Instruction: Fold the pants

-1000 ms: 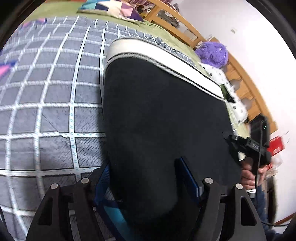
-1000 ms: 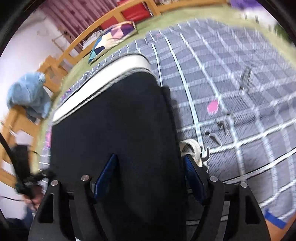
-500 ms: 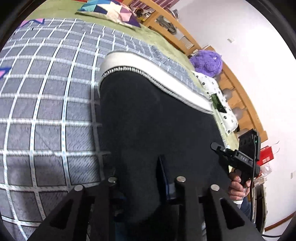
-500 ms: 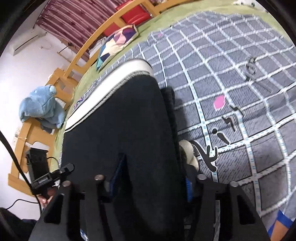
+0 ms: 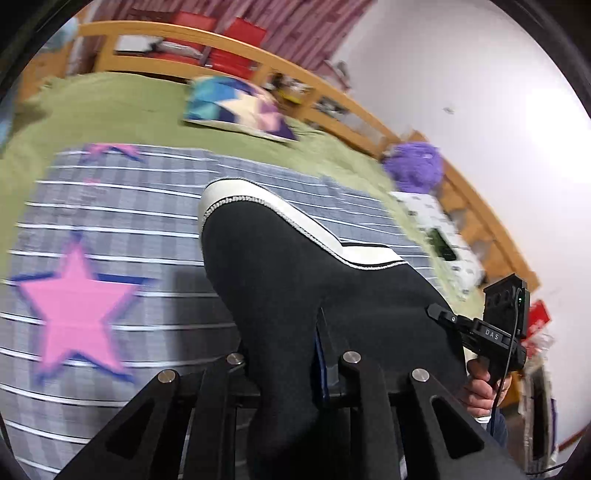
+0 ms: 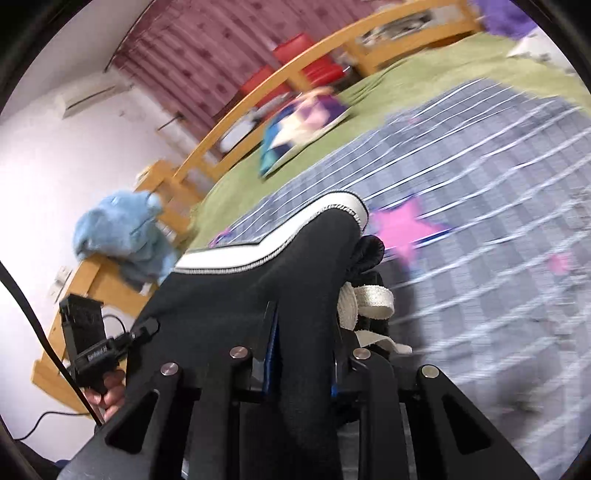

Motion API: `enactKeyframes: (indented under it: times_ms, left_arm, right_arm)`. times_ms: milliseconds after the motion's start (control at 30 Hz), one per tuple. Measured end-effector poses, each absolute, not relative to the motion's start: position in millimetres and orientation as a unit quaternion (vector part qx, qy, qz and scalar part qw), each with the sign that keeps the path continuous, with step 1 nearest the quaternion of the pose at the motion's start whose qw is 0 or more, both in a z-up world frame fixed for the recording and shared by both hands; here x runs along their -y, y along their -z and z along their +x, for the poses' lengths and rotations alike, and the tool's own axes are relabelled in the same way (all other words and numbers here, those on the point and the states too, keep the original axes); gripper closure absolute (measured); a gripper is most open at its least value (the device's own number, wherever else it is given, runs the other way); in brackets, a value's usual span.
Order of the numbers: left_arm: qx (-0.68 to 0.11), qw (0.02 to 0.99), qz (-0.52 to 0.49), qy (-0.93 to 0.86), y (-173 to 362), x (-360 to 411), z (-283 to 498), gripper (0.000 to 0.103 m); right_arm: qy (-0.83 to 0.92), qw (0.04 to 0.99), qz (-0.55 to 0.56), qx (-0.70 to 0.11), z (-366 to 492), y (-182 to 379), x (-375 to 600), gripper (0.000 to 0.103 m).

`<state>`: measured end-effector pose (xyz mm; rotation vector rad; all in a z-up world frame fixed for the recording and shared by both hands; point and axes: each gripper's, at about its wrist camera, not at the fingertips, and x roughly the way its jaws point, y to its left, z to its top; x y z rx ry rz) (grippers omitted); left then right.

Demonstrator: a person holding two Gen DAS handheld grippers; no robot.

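Both tools, left [image 5: 284,362] and right [image 6: 303,354], closing on black pants [image 5: 295,280] above checked blanket [image 5: 110,206], pillow [image 5: 236,109] beyond.

One pair of pants, two grippers, a scatter of single things on the bed.

There was one pair of black pants with a white striped waistband [image 5: 332,295], two black two-finger grippers (the left [image 5: 284,369] and the right [image 6: 299,354]), one grey checked blanket [image 5: 129,206] with two pink stars showing in the left wrist view [image 5: 74,310], one green bedspread [image 5: 110,107], one patchwork cushion of blue, cream and purple [image 5: 236,109], one fuzzy purple plush [image 5: 415,166], one pale blue plush toy [image 6: 122,229], and two red chair backs [image 5: 236,33] behind the one wooden bed rail [image 5: 177,33].
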<state>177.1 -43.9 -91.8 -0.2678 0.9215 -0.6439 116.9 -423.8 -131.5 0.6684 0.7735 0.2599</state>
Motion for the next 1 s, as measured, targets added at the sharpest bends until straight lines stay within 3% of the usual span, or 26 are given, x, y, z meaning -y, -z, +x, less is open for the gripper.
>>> enactKeyframes:
  times_ms: [167,233,300,333,500,733,867,1000]
  left_arm:
    - [-0.484,0.831,-0.126,0.243,141,-13,210,0.083]
    - [-0.511,0.816,-0.145,0.229,170,-26,220,0.075]
    - [-0.516,0.816,-0.147,0.214,190,-34,221,0.058]
    - [-0.512,0.821,-0.143,0.209,193,-35,218,0.056]
    - [-0.487,0.849,-0.088,0.186,171,-30,195,0.056]
    - [-0.445,0.872,-0.060,0.195,129,-29,145,0.053]
    - [-0.452,0.875,-0.018,0.170,156,-15,105,0.053]
    - [-0.457,0.876,0.008,0.154,191,-9,72,0.046]
  right_arm:
    - [-0.169,0.841,0.301,-0.416,169,178,351,0.082]
    - [-0.152,0.852,0.264,-0.427,180,194,336,0.074]
    - [-0.143,0.858,0.242,-0.430,187,210,332,0.065]
    - [-0.147,0.852,0.249,-0.436,191,216,336,0.064]
    - [-0.116,0.863,0.183,-0.456,188,193,329,0.061]
    - [-0.071,0.914,0.093,-0.390,129,132,297,0.062]
    - [-0.073,0.902,0.068,-0.420,110,161,276,0.061]
    - [-0.040,0.900,0.021,-0.433,89,186,261,0.061]
